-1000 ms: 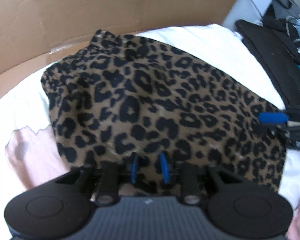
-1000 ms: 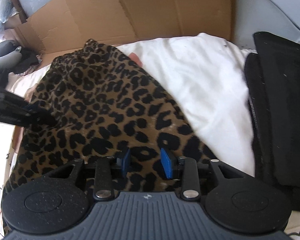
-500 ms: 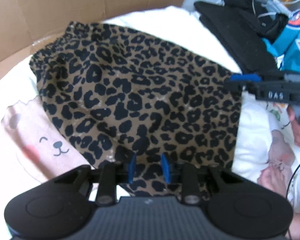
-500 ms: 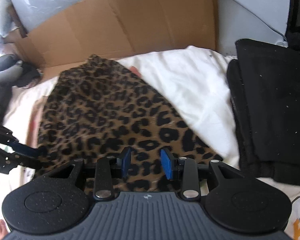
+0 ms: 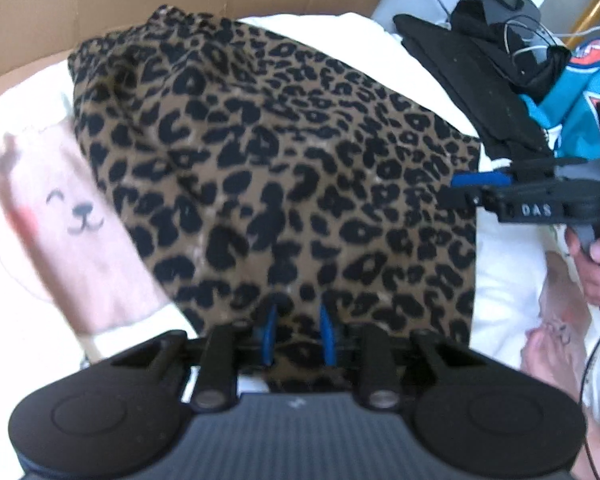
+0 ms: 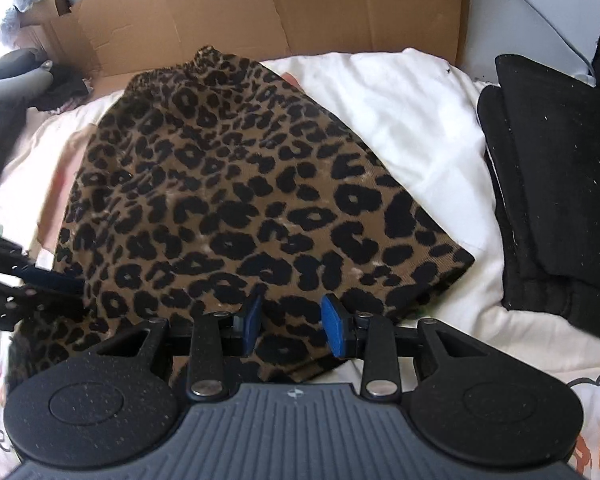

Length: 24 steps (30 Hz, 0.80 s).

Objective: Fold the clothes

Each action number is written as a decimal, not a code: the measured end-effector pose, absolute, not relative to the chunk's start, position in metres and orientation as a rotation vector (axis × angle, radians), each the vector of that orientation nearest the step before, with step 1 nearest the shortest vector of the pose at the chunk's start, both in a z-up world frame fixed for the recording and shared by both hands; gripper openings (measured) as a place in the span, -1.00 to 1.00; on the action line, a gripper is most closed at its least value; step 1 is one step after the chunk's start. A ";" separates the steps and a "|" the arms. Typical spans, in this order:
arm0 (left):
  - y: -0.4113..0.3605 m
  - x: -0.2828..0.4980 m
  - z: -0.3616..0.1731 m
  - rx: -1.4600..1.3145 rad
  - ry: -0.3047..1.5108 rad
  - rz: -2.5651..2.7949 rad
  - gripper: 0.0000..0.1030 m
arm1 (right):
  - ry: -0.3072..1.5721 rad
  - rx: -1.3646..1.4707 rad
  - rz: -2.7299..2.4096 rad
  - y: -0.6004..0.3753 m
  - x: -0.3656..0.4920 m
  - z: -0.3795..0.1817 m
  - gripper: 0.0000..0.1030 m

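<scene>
Both grippers grip the near hem of the leopard-print garment (image 6: 236, 200): left gripper (image 5: 298, 334) has cloth between its blue pads with jaws closing, right gripper (image 6: 292, 320) is clamped on cloth too. Garment lies spread on the white bedding (image 6: 412, 112), with a pink bear-face print (image 5: 72, 216) at its left edge and folded black clothes (image 6: 552, 184) to its right. Behind the garment stands a cardboard sheet (image 6: 284, 12).

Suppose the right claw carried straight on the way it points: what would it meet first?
Probably the leopard cloth, already between the right claw's pads; beyond it lies the white sheet. Depth is hard to judge.
</scene>
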<state>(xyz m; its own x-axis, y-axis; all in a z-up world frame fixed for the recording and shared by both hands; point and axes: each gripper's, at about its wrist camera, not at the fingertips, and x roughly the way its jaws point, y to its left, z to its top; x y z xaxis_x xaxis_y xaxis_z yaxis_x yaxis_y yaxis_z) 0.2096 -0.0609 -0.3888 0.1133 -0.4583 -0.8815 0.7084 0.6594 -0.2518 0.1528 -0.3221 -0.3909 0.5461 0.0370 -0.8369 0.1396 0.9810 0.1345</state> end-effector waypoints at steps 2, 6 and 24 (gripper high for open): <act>-0.056 0.202 -0.388 0.268 1.169 -0.874 -0.53 | 0.996 0.170 -0.061 -0.323 0.153 -0.391 -0.23; -0.047 0.184 -0.384 0.297 1.160 -0.888 -0.52 | 1.004 0.132 -0.095 -0.330 0.151 -0.392 -0.23; 0.013 0.180 -0.385 0.120 1.293 -0.757 -0.22 | 1.033 0.185 -0.173 -0.367 0.154 -0.401 -0.14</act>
<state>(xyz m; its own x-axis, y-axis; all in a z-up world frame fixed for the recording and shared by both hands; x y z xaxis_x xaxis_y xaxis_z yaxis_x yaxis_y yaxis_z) 0.1799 0.0129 -0.3849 0.0738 -0.4389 -0.8955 0.5665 0.7574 -0.3246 0.1536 -0.3672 -0.4006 0.5012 -0.0552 -0.8636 0.2287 0.9709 0.0707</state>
